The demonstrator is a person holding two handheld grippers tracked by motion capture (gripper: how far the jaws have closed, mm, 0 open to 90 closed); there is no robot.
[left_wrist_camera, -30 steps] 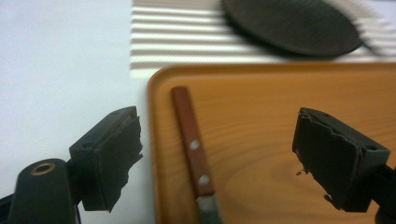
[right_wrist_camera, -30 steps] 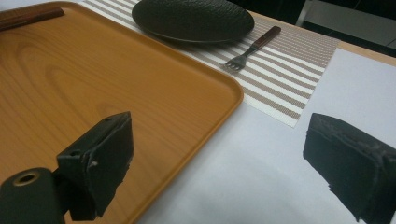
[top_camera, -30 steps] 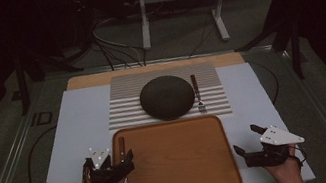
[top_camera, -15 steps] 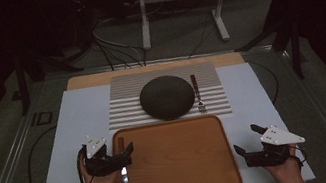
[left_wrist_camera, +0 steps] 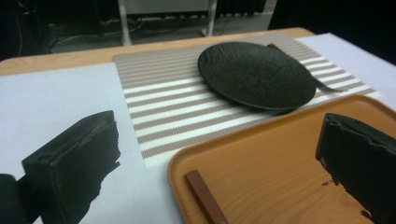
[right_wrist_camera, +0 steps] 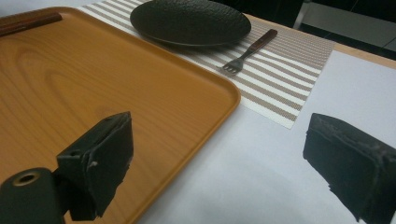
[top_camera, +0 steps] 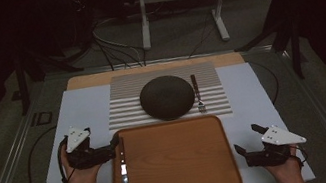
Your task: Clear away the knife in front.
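1. the right gripper (top_camera: 247,150) sits at the near right corner of the white table cover (top_camera: 78,111), just off the right edge of the orange-brown wooden tray with rounded corners (top_camera: 178,160). its jaws stand spread wide with nothing between them, and in the right gripper view they frame the tray's corner and bare white cover.

2. the left gripper (top_camera: 110,149) hovers at the tray's left edge, held by the person's left hand (top_camera: 81,174). its jaws have just been opening and now stand fully apart, pinching nothing.

3. the table knife with a reddish-brown handle and steel blade (top_camera: 123,167) lies flat inside the tray along its left side, blade toward the person, free of the jaws. in the left gripper view the handle's end (left_wrist_camera: 205,198) shows low between the two black jaws.

4. beyond the tray lies a brown-and-white striped placemat (top_camera: 128,107), its near edge just beside the tray's far rim.

5. on the placemat rests a round, dark, textured plate (top_camera: 167,97).

6. just right of the plate lies a fork with a reddish-brown handle (top_camera: 197,94), tines pointing toward the tray.
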